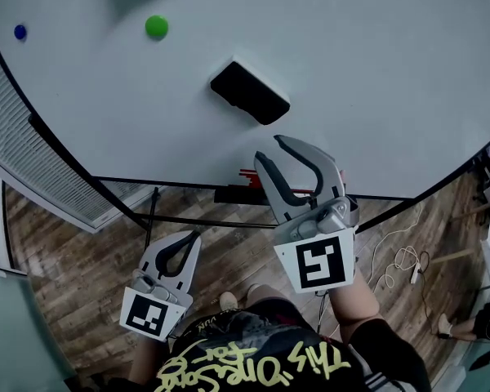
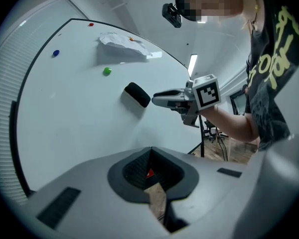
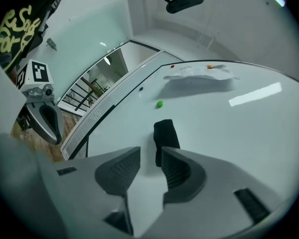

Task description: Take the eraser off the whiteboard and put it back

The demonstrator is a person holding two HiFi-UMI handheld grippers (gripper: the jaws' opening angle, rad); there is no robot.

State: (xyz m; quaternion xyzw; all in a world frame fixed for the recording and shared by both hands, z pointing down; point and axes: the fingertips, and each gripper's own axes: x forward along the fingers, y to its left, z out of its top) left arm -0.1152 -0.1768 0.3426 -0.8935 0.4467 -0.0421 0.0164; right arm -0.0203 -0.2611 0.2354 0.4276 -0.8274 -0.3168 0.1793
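Note:
The black eraser (image 1: 250, 92) sticks to the whiteboard (image 1: 392, 64); it also shows in the left gripper view (image 2: 137, 94) and in the right gripper view (image 3: 165, 136). My right gripper (image 1: 269, 148) is open just below the eraser and points at it, with nothing between its fingers. In its own view the right gripper (image 3: 150, 158) has the eraser just past its tips. From the side, the right gripper (image 2: 157, 97) ends a short gap from the eraser. My left gripper (image 1: 193, 237) hangs lower left, away from the board, with its jaws shut and empty (image 2: 150, 153).
A green magnet (image 1: 156, 27) and a blue magnet (image 1: 20, 32) sit on the board. A crumpled paper (image 3: 202, 72) is pinned higher up. Red markers (image 1: 249, 172) lie on the board's tray. White cables (image 1: 400, 260) trail on the wood floor.

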